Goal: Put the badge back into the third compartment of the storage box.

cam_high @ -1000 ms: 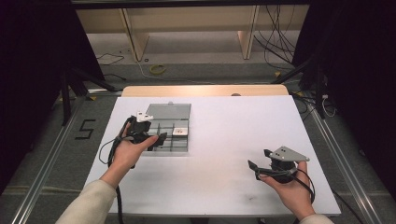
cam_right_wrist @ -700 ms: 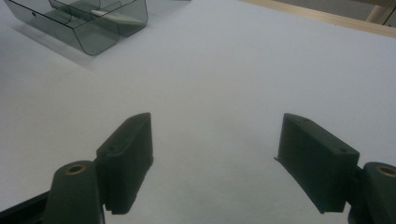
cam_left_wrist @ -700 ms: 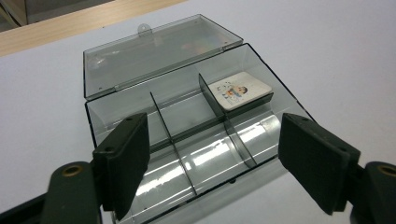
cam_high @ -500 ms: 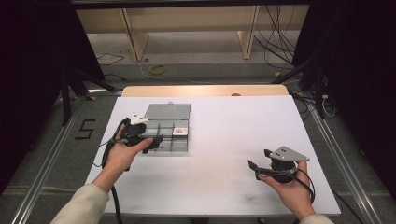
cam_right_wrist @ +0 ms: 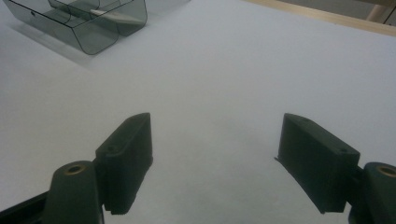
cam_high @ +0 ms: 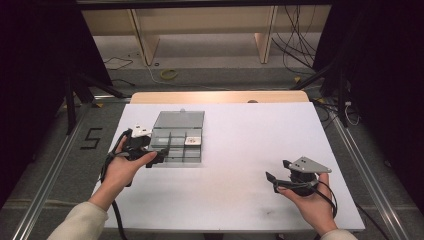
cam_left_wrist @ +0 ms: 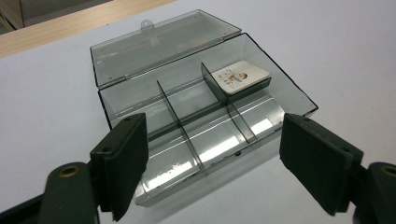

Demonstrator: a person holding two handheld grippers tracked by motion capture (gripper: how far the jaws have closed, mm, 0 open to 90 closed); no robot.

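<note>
Right gripper (cam_high: 278, 179): held low at the near right of the table (cam_high: 250, 150), jaws spread wide with nothing between them, as seen in the right gripper view (cam_right_wrist: 215, 163). It is well apart from the box and pointed loosely toward it.

Left gripper (cam_high: 159, 156): held at the near left corner of the box, jaws spread wide and holding nothing. In the left gripper view (cam_left_wrist: 212, 168) the box is framed between the two jaws, its near wall just beyond them.

Box (cam_high: 176, 142): clear smoky plastic, set on the left half of the table. The long axis is laid across the table, left to right in the high view. The lid (cam_high: 179, 120) is thrown back flat on the far side, so the opening is faced upward and the hinge edge is turned away from the person. The inside is split by dividers into several compartments (cam_left_wrist: 201, 135).

Card (cam_left_wrist: 240, 77): a small white printed piece, laid flat in the far right compartment, seen also in the high view (cam_high: 193, 141). The other compartments appear bare.

Step in hand: judged to be an approach to the open box by the left gripper, nothing yet grasped.

Next move: judged to call for either a reach over the near wall to the card, or a reach past the tray to the lid edge; which is intended cannot be told.
</note>
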